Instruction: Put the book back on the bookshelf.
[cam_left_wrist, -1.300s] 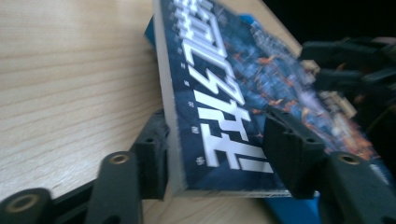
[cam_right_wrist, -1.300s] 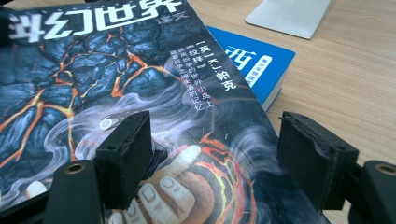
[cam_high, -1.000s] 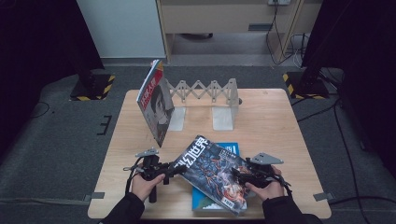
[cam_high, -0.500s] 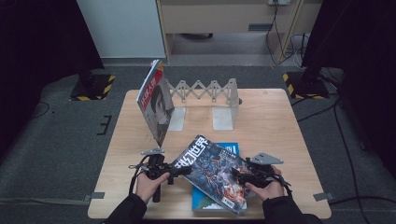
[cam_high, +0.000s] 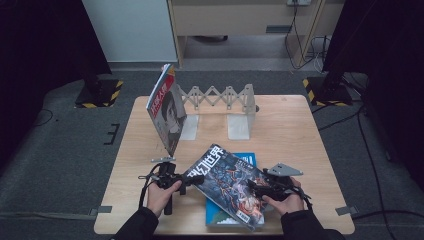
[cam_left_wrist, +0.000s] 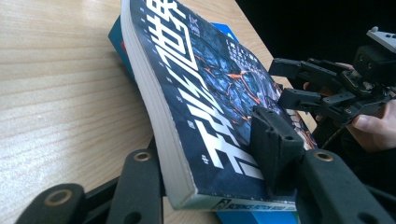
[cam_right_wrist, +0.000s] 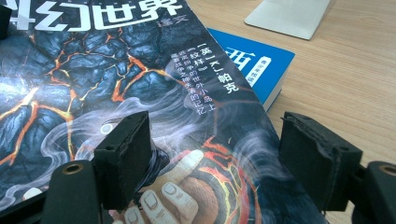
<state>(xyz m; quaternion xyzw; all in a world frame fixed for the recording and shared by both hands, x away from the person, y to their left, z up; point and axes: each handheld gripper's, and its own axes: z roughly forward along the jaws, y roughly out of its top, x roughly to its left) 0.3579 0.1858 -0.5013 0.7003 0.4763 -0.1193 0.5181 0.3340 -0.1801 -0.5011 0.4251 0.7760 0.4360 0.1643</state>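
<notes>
The dark-covered book (cam_high: 227, 182) lies tilted across the near middle of the table (cam_high: 300, 130), resting partly on a blue book (cam_high: 239, 165) beneath it, its long axis running diagonally from the far left to the near right. The left gripper (cam_high: 182, 181) meets it at the left end: in the left gripper view 1 jaw sits under the page edge and the other on the cover, and the jaws have just been closing around the book's thickness, though whether the pads already press is hard to tell; they look touching or just short of it. The right gripper (cam_high: 255, 187) hovers over the near right part of the cover with its jaws apart, the pads straddling the artwork without clamping anything. Since the book extends rightward and away from the left gripper, that hand seems the 1 placed to lift it toward the expanding rack (cam_high: 220, 97), where 1 magazine (cam_high: 167, 112) already stands.
</notes>
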